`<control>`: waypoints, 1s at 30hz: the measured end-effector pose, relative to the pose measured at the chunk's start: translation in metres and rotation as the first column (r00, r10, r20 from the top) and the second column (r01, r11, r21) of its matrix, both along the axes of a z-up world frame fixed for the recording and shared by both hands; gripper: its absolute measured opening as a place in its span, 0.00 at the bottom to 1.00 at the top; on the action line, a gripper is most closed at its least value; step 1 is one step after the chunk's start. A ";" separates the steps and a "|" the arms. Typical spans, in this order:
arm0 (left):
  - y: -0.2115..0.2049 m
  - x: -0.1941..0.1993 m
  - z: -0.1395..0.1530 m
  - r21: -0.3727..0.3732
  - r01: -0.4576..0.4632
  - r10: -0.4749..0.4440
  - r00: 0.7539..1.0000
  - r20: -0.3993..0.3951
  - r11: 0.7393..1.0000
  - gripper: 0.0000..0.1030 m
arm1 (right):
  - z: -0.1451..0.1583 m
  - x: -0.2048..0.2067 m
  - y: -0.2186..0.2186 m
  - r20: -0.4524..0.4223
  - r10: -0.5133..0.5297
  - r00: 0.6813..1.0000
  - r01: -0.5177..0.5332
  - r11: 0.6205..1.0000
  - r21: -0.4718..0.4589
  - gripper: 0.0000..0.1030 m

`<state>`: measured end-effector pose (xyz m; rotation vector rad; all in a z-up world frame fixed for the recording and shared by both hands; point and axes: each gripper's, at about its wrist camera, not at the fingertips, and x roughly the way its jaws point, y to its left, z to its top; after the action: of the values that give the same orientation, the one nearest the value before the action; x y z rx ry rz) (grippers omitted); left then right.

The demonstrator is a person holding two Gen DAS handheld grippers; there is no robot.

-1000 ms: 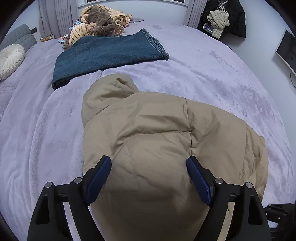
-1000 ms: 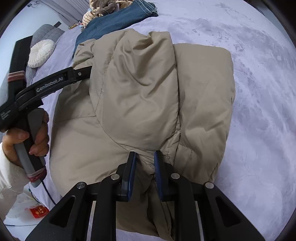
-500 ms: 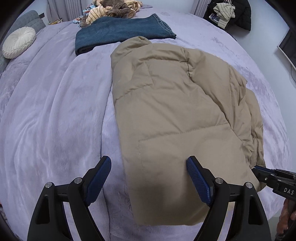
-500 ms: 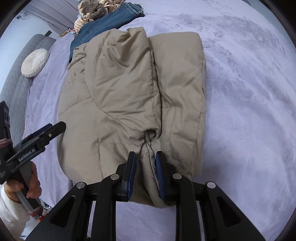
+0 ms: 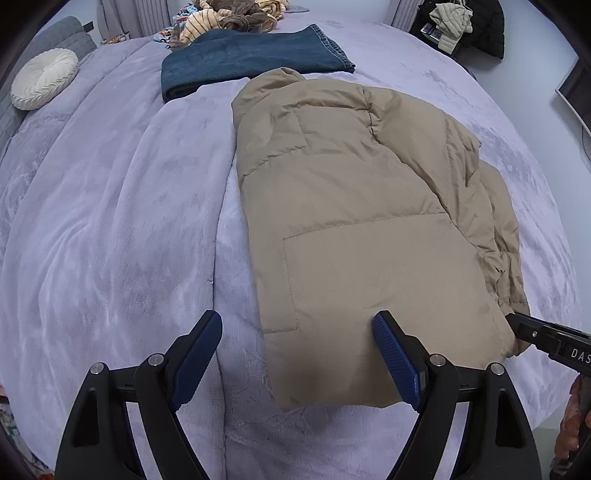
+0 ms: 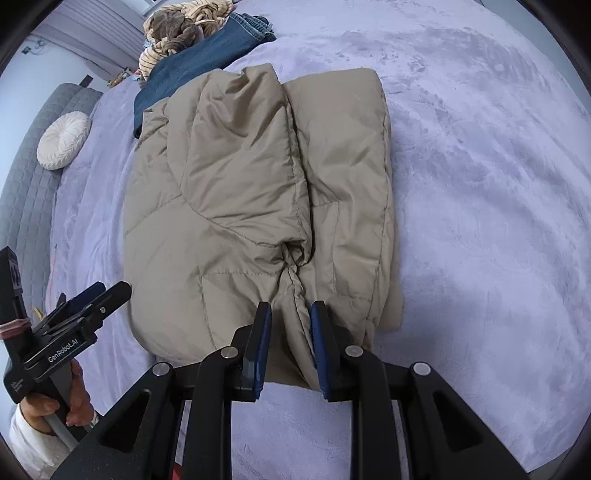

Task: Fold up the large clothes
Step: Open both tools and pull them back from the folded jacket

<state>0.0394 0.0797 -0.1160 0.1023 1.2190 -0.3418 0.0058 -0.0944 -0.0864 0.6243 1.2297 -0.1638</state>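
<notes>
Right wrist view showed the right gripper [image 6: 290, 332] clenched on the near hem of a folded tan puffer jacket [image 6: 240, 192] lying on a lavender bed [image 6: 480, 221]. Left gripper [image 5: 297, 356] hung released, straddling the jacket's near corner.

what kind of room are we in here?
Most likely a bedroom: the tan puffer jacket lies on a wide bed with a lilac plush blanket, a round white cushion sits against the grey padded headboard, and clothes hang in the corner.
</notes>
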 end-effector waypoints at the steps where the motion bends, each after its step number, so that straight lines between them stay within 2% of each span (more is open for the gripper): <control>1: 0.001 -0.001 0.001 -0.004 0.003 -0.003 1.000 -0.005 1.000 0.82 | 0.000 -0.004 0.000 -0.003 -0.007 1.000 0.007 1.000 0.002 0.24; 3: 0.001 -0.005 0.001 -0.014 0.006 -0.006 1.000 -0.024 1.000 0.82 | 0.003 -0.010 0.001 -0.003 -0.020 1.000 0.020 1.000 0.001 0.24; 5: 0.002 -0.009 0.002 -0.018 0.008 -0.008 1.000 -0.028 1.000 0.91 | 0.008 -0.016 0.000 0.004 -0.029 1.000 0.029 1.000 -0.003 0.24; 6: 0.003 -0.012 0.004 -0.017 0.004 -0.004 1.000 -0.019 1.000 0.99 | 0.011 -0.018 0.000 0.007 -0.031 0.999 0.031 0.999 -0.006 0.25; 14: 0.011 -0.031 0.023 -0.001 -0.050 0.050 0.999 0.022 0.999 0.99 | 0.033 -0.026 0.010 0.040 0.002 0.999 -0.001 1.000 -0.019 0.37; 20: 0.021 -0.058 0.034 0.032 -0.096 0.095 0.995 0.034 0.995 0.99 | 0.036 -0.035 0.017 0.052 0.033 0.998 -0.033 0.999 -0.002 0.38; 23: 0.023 -0.074 0.041 0.012 -0.103 0.102 0.994 0.031 0.995 0.99 | 0.039 -0.047 0.017 0.051 0.029 0.998 -0.029 1.000 0.003 0.38; 27: 0.022 -0.095 0.058 0.018 -0.131 0.129 0.989 0.072 0.991 0.99 | 0.053 -0.062 0.017 0.060 0.035 0.998 -0.033 0.999 -0.042 0.53; 30: 0.020 -0.105 0.072 0.023 -0.146 0.143 0.984 0.102 0.989 0.99 | 0.069 -0.071 0.016 0.092 0.038 0.995 -0.030 0.996 -0.079 0.58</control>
<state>-0.0655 0.0993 -0.0442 0.0556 1.1256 -0.1893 -0.0654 -0.0782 -0.0170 0.5372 1.1372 -0.1514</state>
